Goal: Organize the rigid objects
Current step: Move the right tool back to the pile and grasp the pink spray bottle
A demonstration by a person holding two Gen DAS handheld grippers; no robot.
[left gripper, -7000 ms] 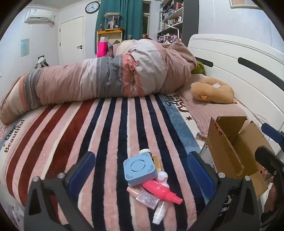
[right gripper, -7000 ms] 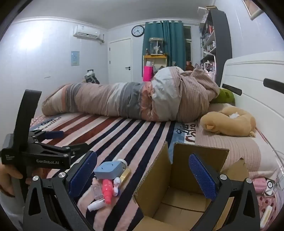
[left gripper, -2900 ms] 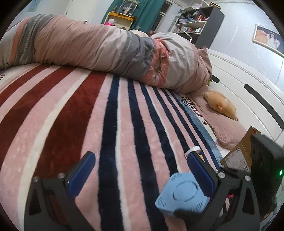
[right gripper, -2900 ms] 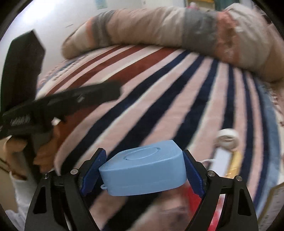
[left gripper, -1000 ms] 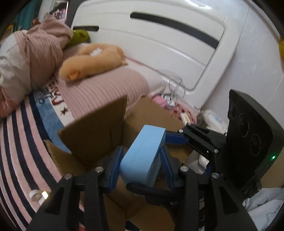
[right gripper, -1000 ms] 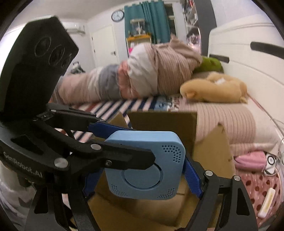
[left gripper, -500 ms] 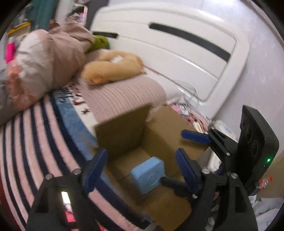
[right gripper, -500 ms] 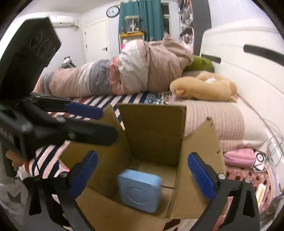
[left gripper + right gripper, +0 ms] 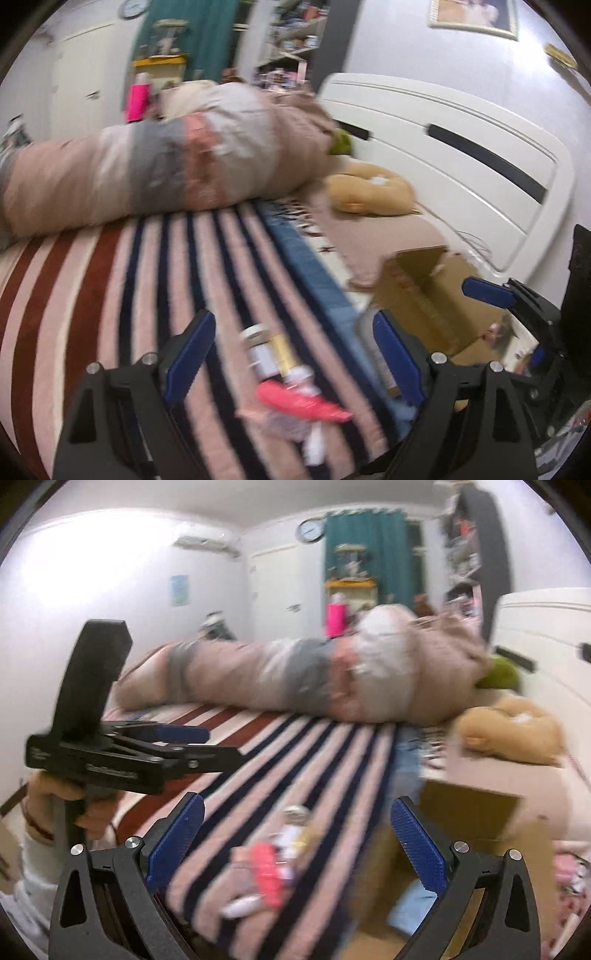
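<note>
**Q:** State of your two grippers?

**A:** My left gripper (image 9: 291,354) is wide and its jaws are opening further; nothing is pressed between the pads. It hangs over the striped blanket (image 9: 110,295), aimed at the small pile of toiletries. My right gripper (image 9: 297,843) is fully spread, nothing clamped.

**Q:** Where are the task's things?

**A:** The pink bottle (image 9: 299,400) lies on the blanket between my left fingers as framed, with a white-capped jar (image 9: 258,341) and a gold tube (image 9: 284,352) just behind it and a small white bottle (image 9: 314,445) in front. Frames are blurred, so finer detail is unreadable. The cardboard box (image 9: 424,295) stands open to the right near the headboard (image 9: 443,147). In the right wrist view the light blue square case (image 9: 413,904) sits low inside the box.

**Q:** Anything else?

**A:** My hand (image 9: 59,805) grips the left gripper's handle.
</note>
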